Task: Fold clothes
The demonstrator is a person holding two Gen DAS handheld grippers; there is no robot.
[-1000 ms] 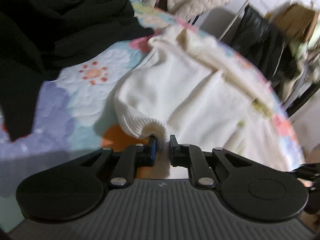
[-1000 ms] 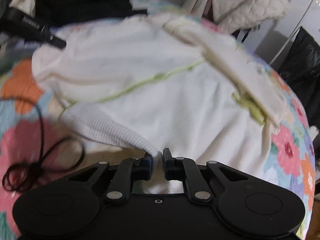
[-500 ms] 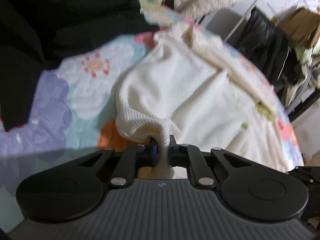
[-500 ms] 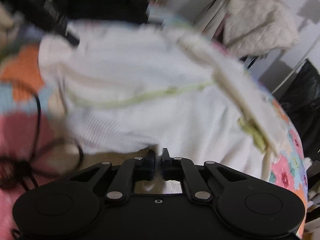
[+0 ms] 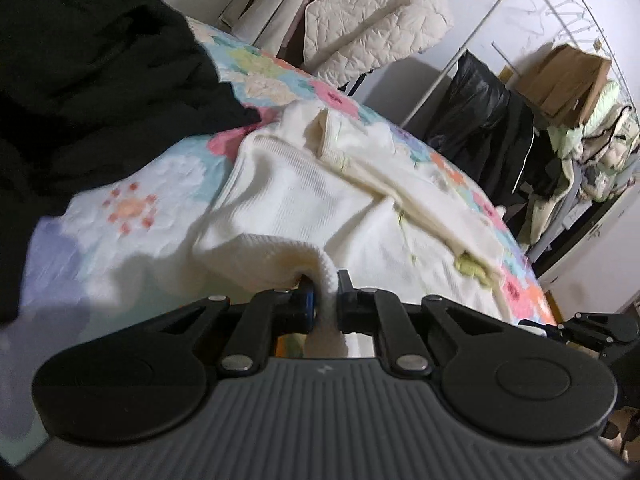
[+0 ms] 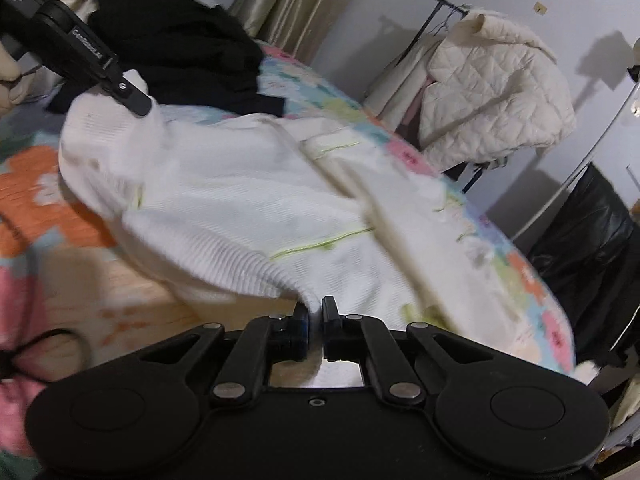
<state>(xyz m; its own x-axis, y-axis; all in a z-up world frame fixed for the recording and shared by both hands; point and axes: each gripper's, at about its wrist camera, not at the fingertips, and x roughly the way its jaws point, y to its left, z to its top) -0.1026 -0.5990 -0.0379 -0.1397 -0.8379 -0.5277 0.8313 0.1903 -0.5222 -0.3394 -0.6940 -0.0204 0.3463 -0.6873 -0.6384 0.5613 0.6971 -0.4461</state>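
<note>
In the left wrist view, the left gripper sits at the 6 o'clock edge with its two fingers pinched on a ribbed edge of the white knit sweater, which rises in a small hump between them. The rest of the sweater spreads away toward 1 o'clock over the floral quilt, with a cream fold and pale green trim lying across it. A black garment is heaped at 10 o'clock, touching the sweater's far corner. A quilted cream jacket hangs at 12 o'clock, and dark coats hang on a rack at 2 o'clock. The other tool's black tip shows at 4 o'clock. In the right wrist view, the right gripper is at 6 o'clock, its fingers closed on another ribbed edge of the same sweater, the cloth lifted off the quilt just ahead of them. The left gripper reaches in from 10 o'clock and clamps the sweater's far left corner. The black garment lies at 11 o'clock behind it, the cream jacket hangs at 1 o'clock, and a black cord lies on the quilt at 8 o'clock.
</note>
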